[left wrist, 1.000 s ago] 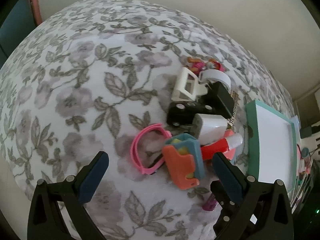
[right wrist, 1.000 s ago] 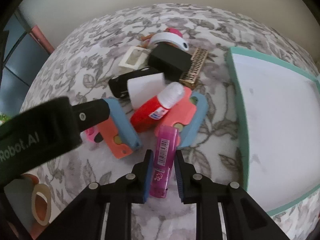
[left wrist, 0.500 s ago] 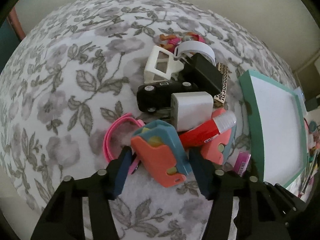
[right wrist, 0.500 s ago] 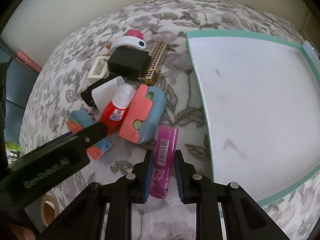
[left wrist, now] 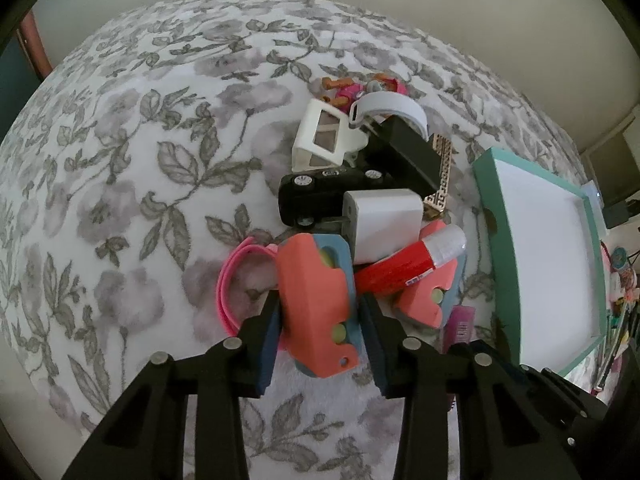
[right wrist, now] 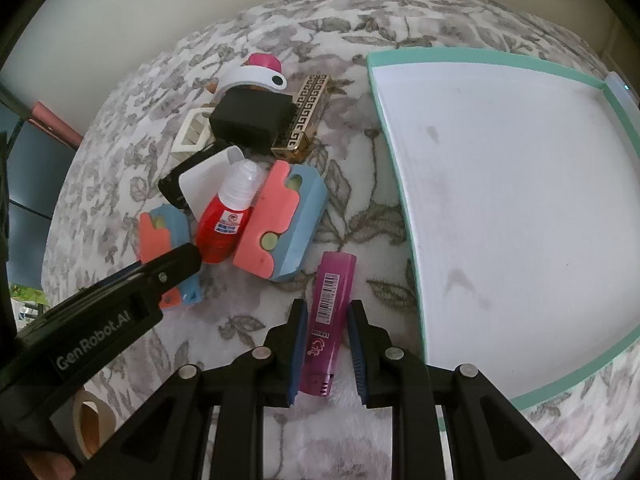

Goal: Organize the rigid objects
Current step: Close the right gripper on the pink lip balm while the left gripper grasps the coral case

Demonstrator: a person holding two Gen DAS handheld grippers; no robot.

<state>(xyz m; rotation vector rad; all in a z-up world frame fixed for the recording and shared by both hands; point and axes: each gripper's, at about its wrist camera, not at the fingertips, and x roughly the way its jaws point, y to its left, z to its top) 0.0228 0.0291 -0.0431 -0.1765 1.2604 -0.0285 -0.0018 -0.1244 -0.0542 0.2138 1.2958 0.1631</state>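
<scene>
On the floral cloth lies a pile of small objects. My left gripper (left wrist: 320,304) points down at the pile's near end, and its jaws are closing with both pads pressed on a coral-and-blue block (left wrist: 316,280). The right wrist view shows that block (right wrist: 160,236) behind the left gripper (right wrist: 176,256). My right gripper (right wrist: 327,312) is shut on a pink tube (right wrist: 334,276) with a barcode, just left of the teal-rimmed white tray (right wrist: 408,200). The tray's inside is bare.
The pile holds a second coral-and-blue block (right wrist: 280,220), a red glue bottle (right wrist: 226,220), a white charger (left wrist: 384,220), a black toy car (left wrist: 312,196), a black box (right wrist: 252,120) and a gold patterned piece (right wrist: 304,120). A pink bracelet (left wrist: 232,280) lies left of the held block.
The left gripper's jaws went from wide open to closed against the coral-and-blue block. The right gripper kept the pink tube and shifted toward the tray, rolling a little.
</scene>
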